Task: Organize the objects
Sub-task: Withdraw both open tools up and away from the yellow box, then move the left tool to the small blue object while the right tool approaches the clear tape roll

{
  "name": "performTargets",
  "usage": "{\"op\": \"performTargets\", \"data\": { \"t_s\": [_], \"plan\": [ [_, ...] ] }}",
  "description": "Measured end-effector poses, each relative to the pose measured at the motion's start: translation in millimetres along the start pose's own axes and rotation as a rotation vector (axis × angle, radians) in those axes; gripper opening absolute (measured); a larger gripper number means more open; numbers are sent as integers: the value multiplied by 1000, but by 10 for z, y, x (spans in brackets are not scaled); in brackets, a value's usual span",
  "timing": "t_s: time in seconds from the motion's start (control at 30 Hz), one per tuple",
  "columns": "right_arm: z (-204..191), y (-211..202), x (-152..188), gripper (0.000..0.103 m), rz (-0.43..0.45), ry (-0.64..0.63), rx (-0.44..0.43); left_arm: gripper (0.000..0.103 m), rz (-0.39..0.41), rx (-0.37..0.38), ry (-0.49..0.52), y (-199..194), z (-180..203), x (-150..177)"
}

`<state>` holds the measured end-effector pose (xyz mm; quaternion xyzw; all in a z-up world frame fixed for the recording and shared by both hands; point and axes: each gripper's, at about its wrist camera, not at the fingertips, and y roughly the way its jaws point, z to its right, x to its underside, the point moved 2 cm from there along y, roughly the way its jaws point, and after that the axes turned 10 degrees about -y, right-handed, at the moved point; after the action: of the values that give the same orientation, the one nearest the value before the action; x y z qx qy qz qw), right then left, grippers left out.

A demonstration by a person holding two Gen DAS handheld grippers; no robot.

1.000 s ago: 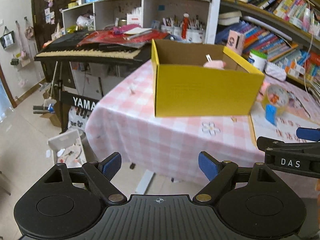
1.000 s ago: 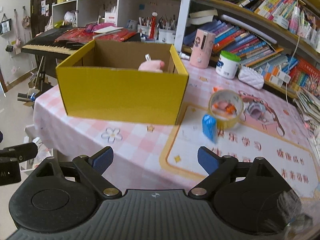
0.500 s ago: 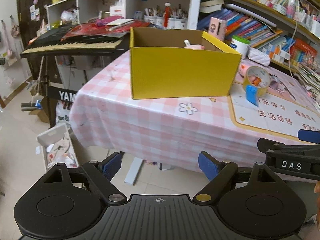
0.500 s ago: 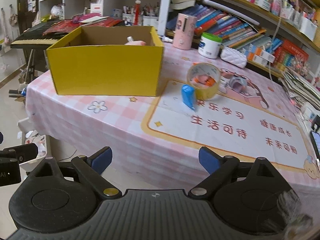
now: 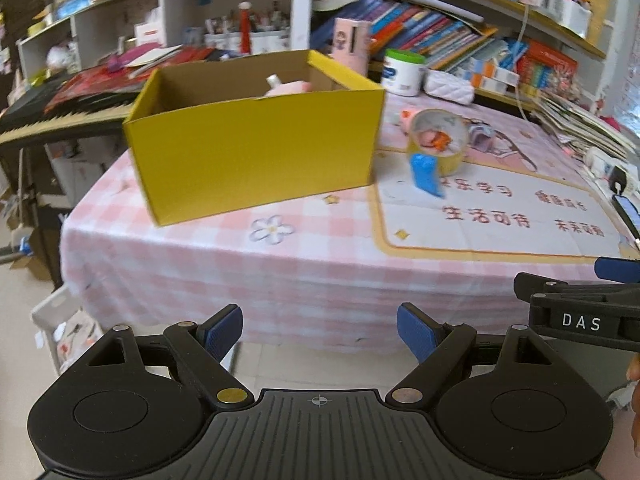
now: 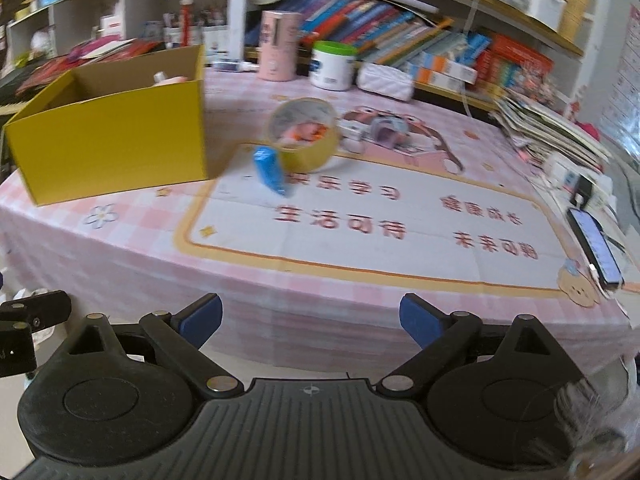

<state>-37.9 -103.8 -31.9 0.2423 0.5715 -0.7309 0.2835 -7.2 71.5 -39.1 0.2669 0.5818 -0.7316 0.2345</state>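
Note:
A yellow cardboard box (image 5: 256, 152) (image 6: 112, 144) stands open on the pink checked table, with a pink item (image 5: 286, 87) inside. Right of it a yellow tape roll (image 5: 438, 140) (image 6: 304, 136) stands on edge with a small blue object (image 5: 426, 174) (image 6: 271, 170) leaning in front. A small purple item (image 6: 386, 130) lies behind the roll. My left gripper (image 5: 320, 330) is open and empty, held off the table's front edge. My right gripper (image 6: 310, 320) is open and empty, also in front of the edge; it shows at the right of the left wrist view (image 5: 580, 316).
A phone (image 6: 594, 246) lies near the table's right edge. A pink cup (image 6: 278, 44), a white jar (image 6: 332, 66) and a white pouch (image 6: 386, 80) stand at the back by bookshelves. A keyboard (image 5: 60, 116) is left of the table. A white crate (image 5: 64, 328) is on the floor.
Both grippers have swung right and pulled back from the table; the box has shifted left in both views and the mat and phone have come into sight. Both grippers stay open.

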Motion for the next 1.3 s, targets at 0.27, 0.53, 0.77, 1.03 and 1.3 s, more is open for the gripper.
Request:
{"op": "performTargets", "data": {
  "t_s": [0.27,0.53,0.77,1.03,1.3],
  "plan": [
    [352,117,-64,96,-10,37,38,87,4,35,33,162,313,-156],
    [643,313,-205,96,-20,48,45,87,0,47,37,365,573,-334],
    [842,514,-340,96,-23,28,39,87,-5,54,27,566,771,-458],
    [1117,748,-472,96,-31,26,43,87,-11,65,24,801,1020,-591],
    [1354,929,-610,96,-13,25,31,86,12,55,12,918,1196,-724]
  ]
}}
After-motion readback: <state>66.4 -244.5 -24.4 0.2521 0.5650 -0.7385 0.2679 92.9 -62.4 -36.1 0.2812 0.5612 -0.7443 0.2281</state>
